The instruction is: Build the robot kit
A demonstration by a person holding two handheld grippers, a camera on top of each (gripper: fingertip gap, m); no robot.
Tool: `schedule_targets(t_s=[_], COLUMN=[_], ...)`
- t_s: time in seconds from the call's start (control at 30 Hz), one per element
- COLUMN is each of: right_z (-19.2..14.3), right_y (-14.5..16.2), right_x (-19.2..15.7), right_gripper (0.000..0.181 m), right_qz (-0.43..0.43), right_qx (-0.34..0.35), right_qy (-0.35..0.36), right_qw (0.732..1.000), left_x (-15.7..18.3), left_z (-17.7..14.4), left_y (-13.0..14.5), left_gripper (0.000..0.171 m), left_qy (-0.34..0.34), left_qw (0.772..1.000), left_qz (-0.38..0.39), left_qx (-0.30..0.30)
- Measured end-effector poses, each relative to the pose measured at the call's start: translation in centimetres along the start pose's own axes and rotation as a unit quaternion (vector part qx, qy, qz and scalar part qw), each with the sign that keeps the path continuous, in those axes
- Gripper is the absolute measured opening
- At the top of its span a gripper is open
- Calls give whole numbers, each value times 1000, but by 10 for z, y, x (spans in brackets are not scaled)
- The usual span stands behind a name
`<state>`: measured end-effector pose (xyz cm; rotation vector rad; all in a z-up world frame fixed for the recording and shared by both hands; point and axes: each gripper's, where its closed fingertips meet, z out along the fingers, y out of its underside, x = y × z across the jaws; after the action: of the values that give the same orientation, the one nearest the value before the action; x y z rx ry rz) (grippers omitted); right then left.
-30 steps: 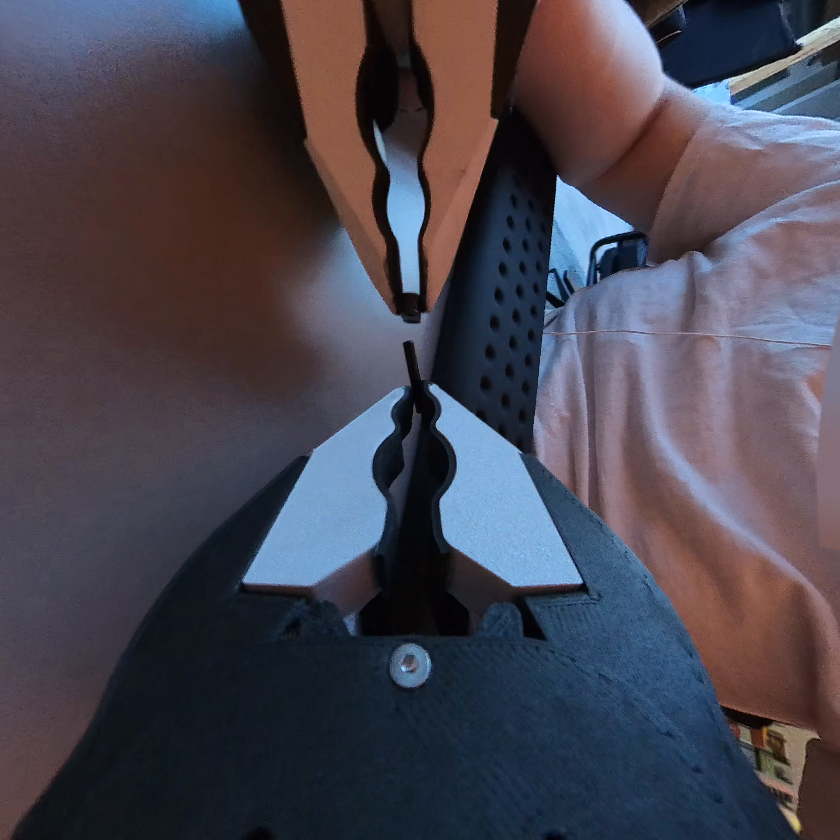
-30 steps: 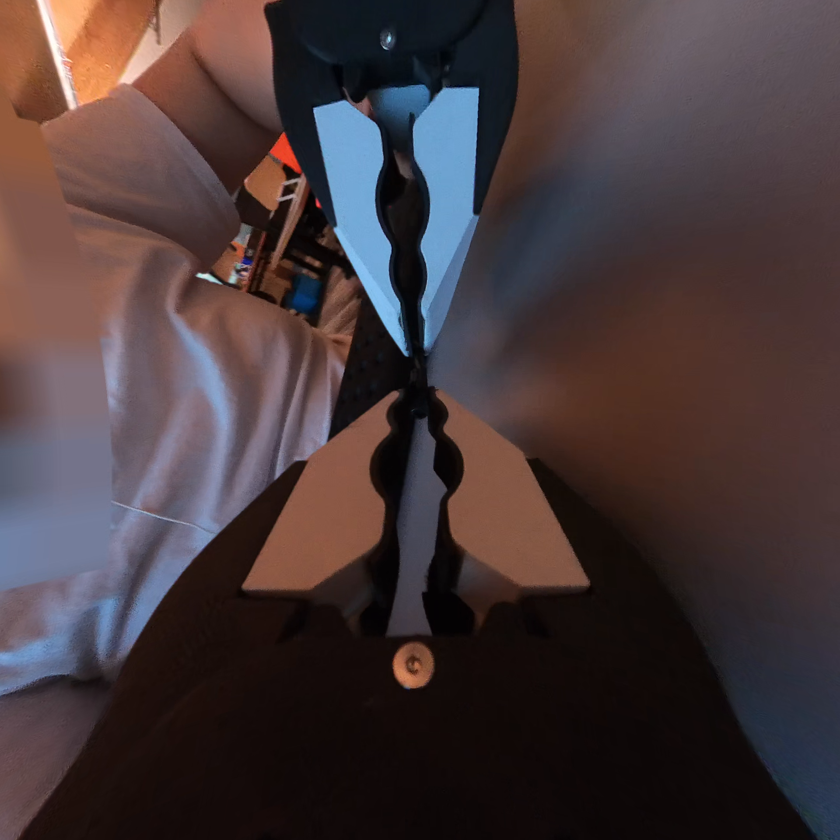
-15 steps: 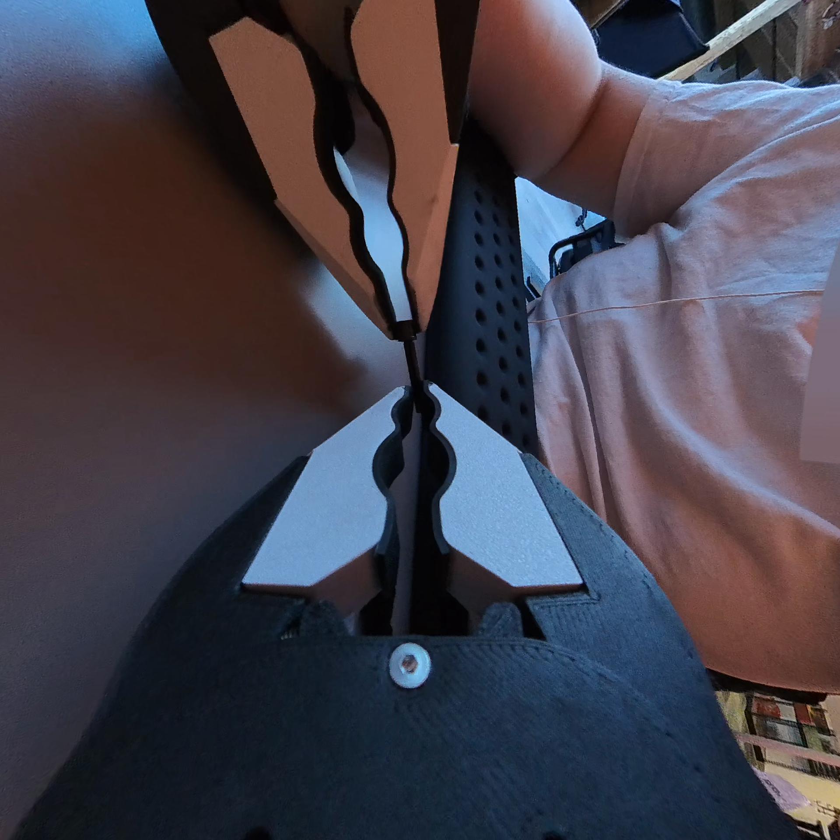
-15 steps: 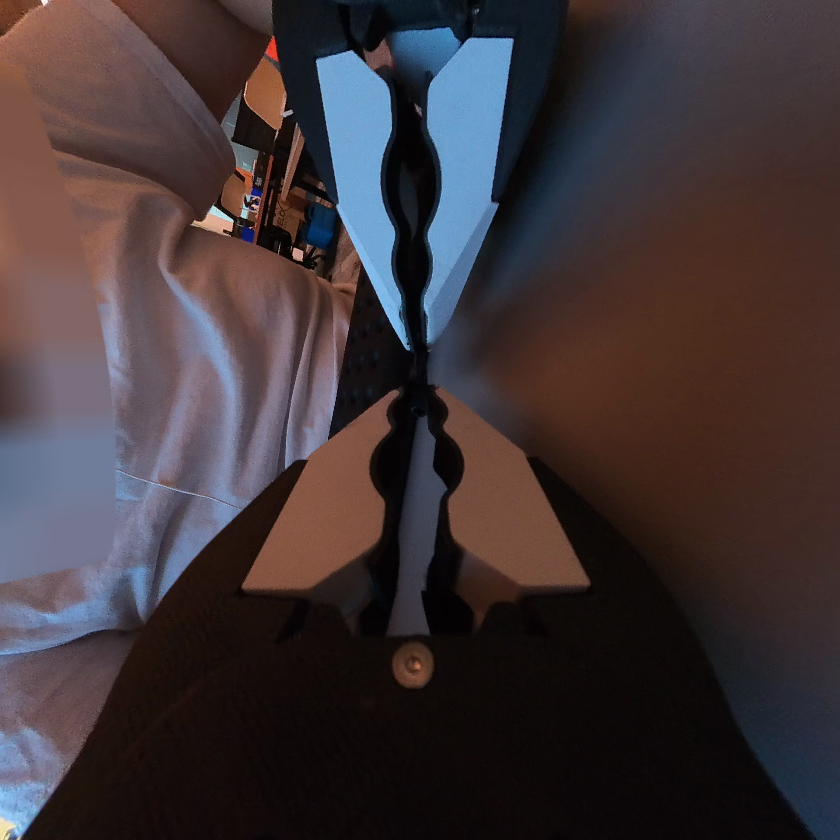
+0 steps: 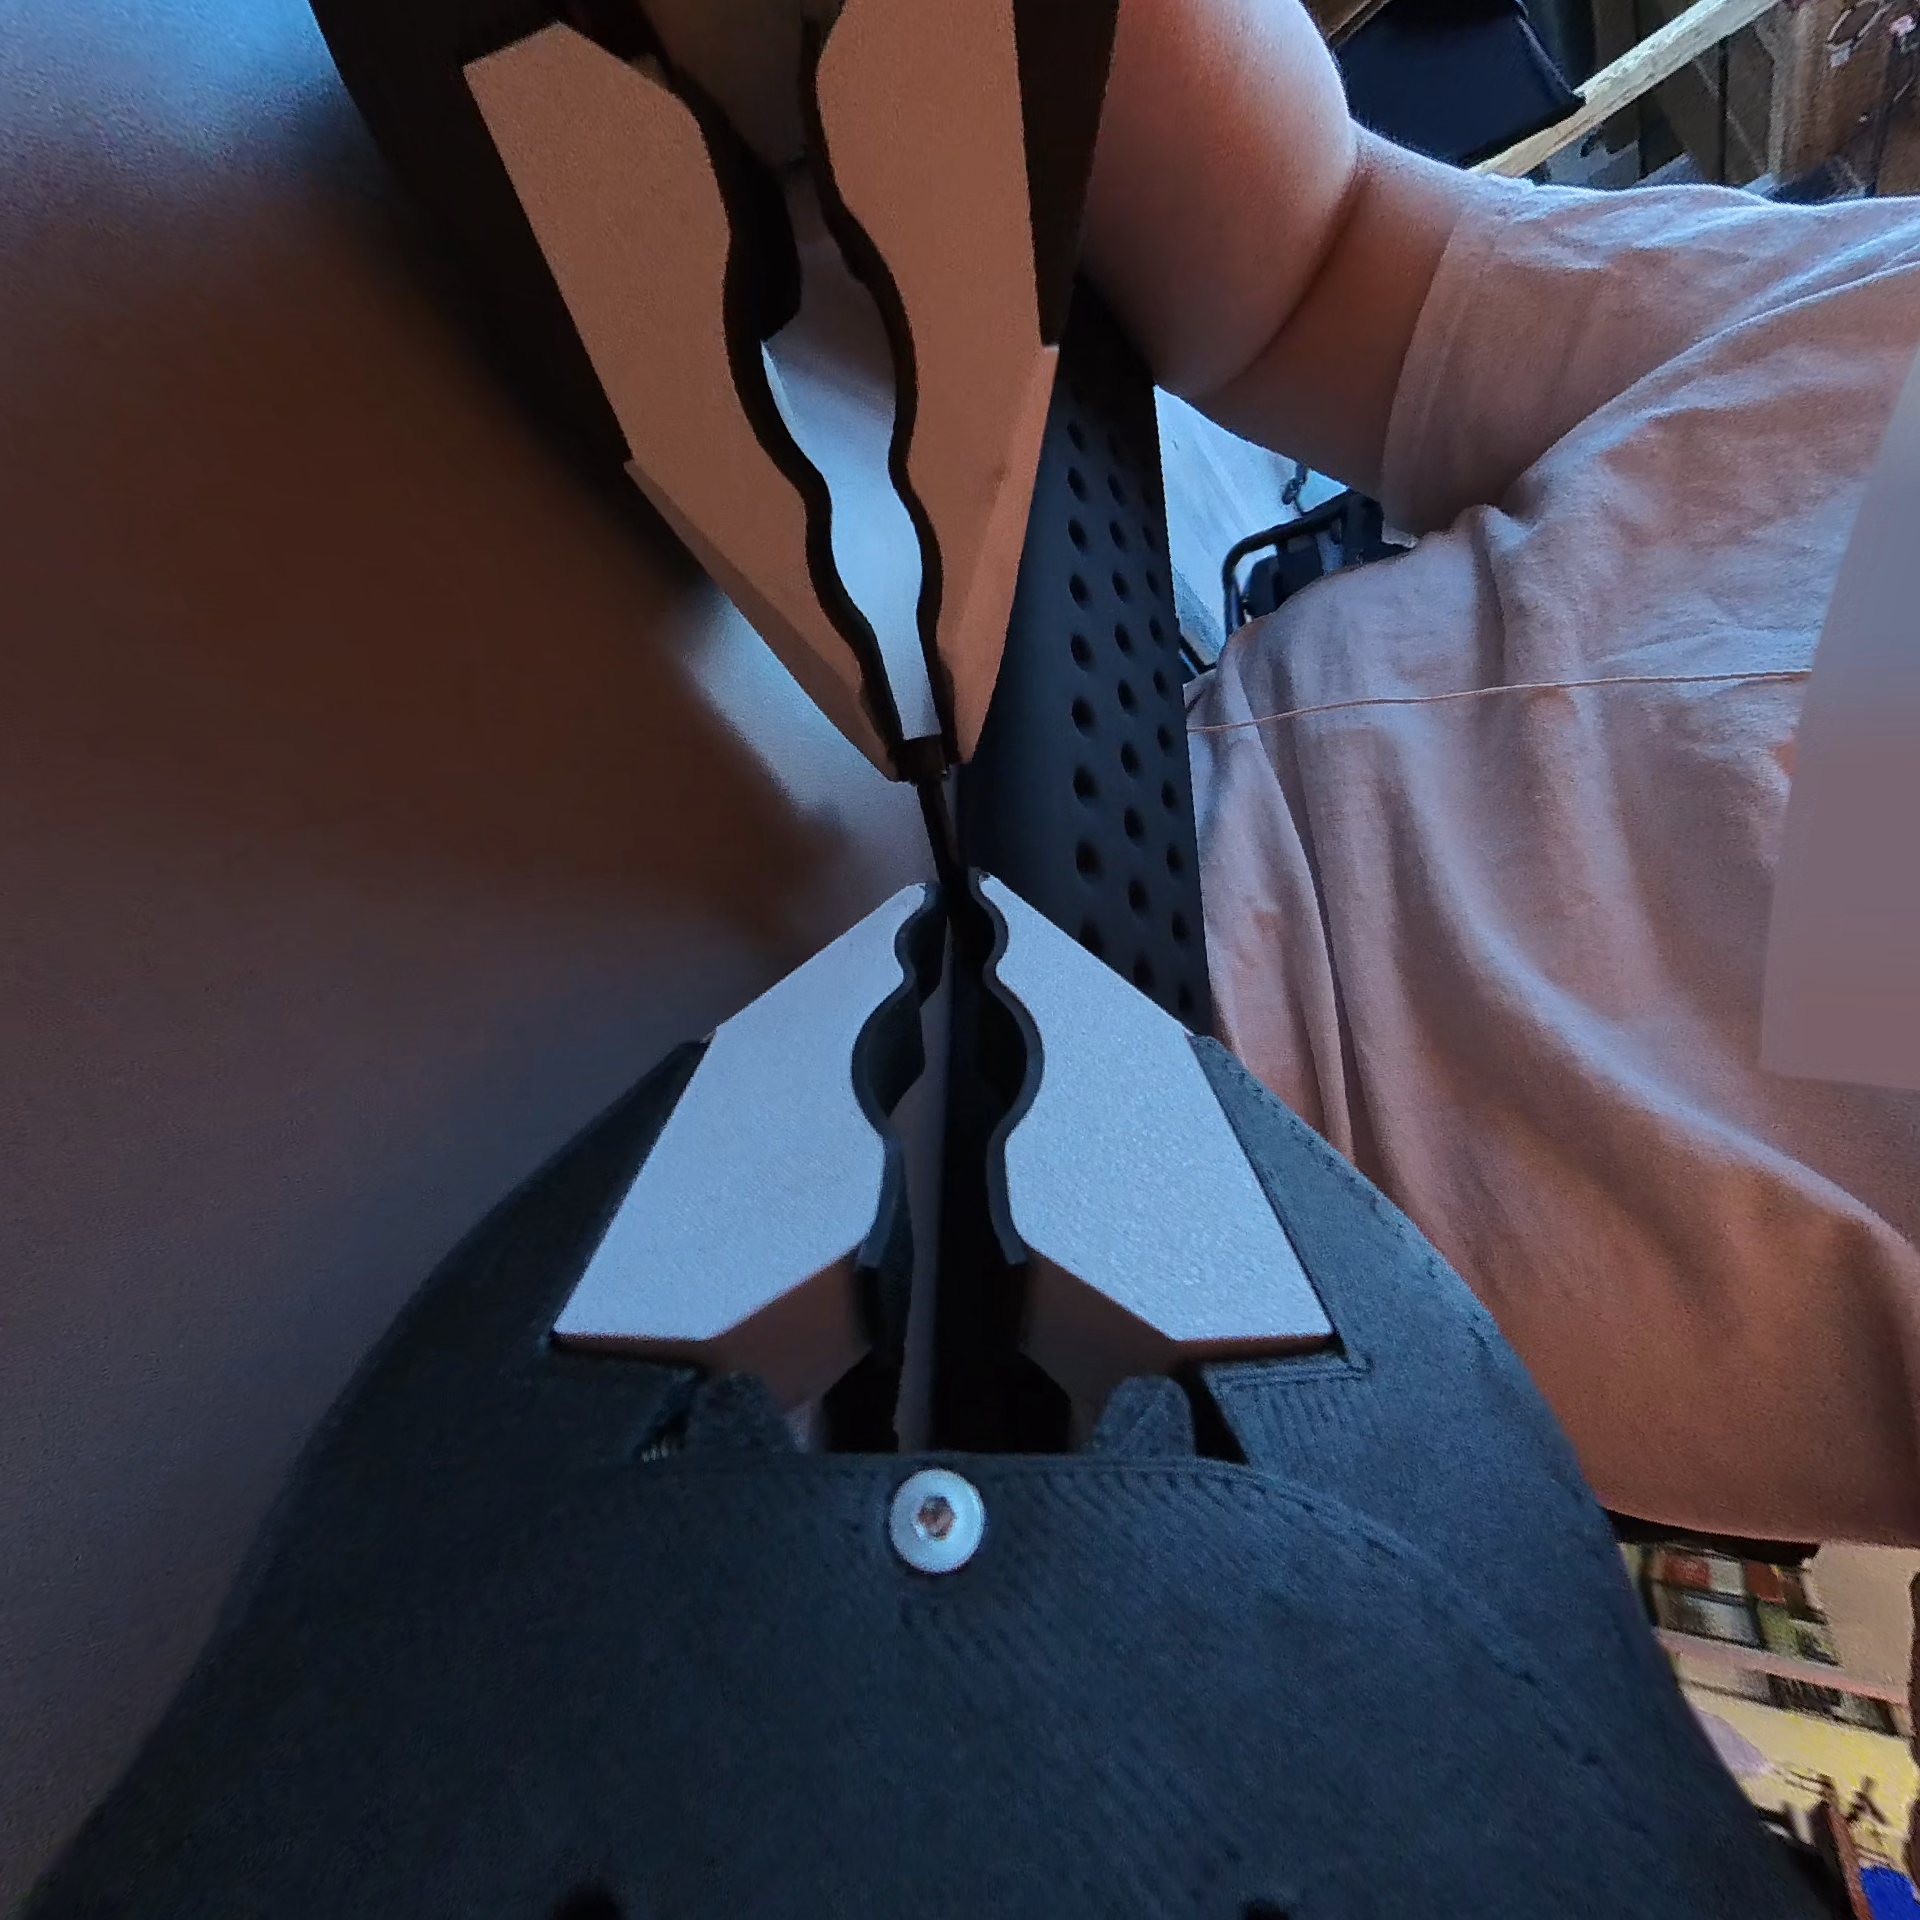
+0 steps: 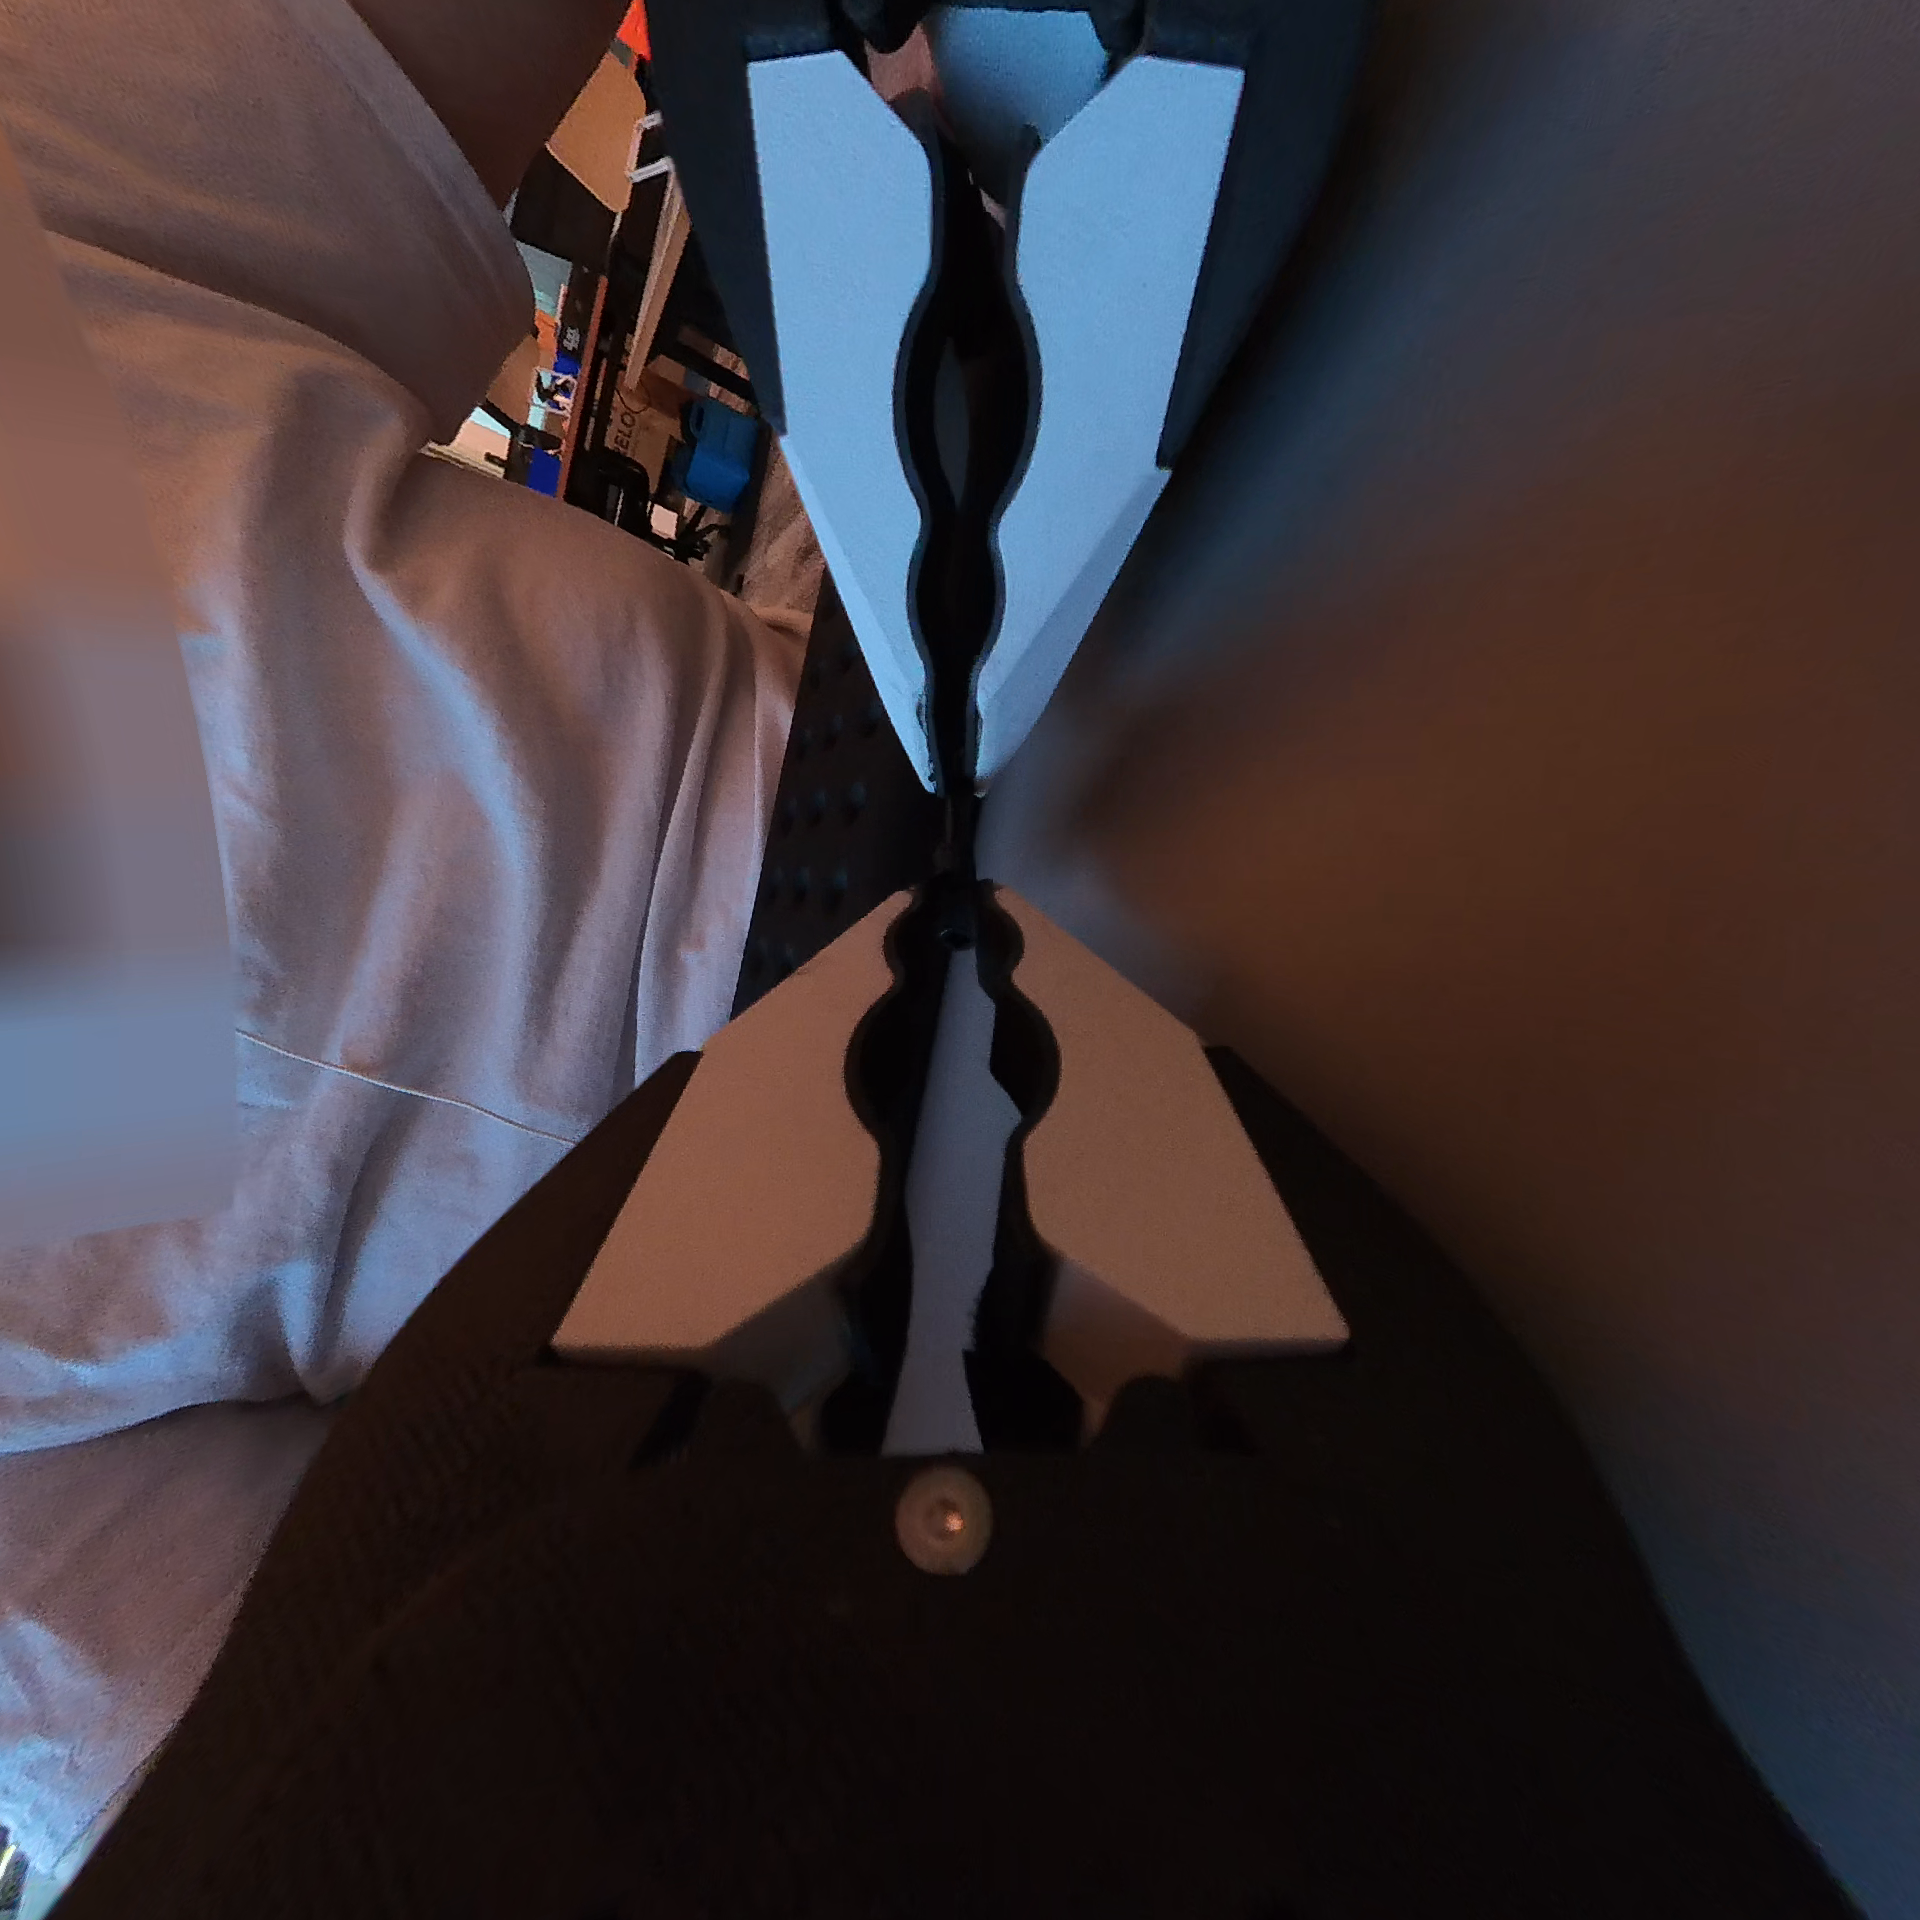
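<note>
Compared with a second ago, we see the thin black rod (image 5: 938, 831) now bridging both tools tip to tip. The left tool (image 5: 951, 894) clamps its lower end; the right tool (image 5: 928, 753), at 12 o'clock, clamps the thicker end. Pale faceted fingers (image 5: 758, 1122) have wavy inner edges. A perforated black panel (image 5: 1112, 665) stands behind.
</note>
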<state>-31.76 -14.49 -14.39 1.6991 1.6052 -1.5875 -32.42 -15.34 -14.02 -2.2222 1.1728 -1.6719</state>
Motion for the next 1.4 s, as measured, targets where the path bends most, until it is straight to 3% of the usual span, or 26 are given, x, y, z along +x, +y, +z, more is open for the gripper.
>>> schedule_targets(t_s=[0.17, 0.4, 0.73, 1.17, 1.4], right_z=[3, 6, 7, 5, 4], right_y=[1, 5, 5, 3, 1], right_x=[1, -1, 2, 8, 8], right_gripper=[6, 6, 5, 6, 6], right_qz=[-17, -38, 15, 57, 85], right_qx=[-18, -50, -64, -46, -32], right_qy=[6, -2, -3, 23, 17], right_qw=[1000, 998, 998, 997, 996], left_x=[3, 4, -7, -14, -17], left_z=[0, 3, 5, 3, 1], left_y=[2, 6, 10, 7, 6], left_gripper=[0, 1, 1, 0, 1], left_qy=[34, 46, -38, -124, -178], left_qw=[999, 997, 990, 986, 972], left_qz=[-36, -28, 66, 73, 121], left_qx=[-18, -62, -119, -82, -94])
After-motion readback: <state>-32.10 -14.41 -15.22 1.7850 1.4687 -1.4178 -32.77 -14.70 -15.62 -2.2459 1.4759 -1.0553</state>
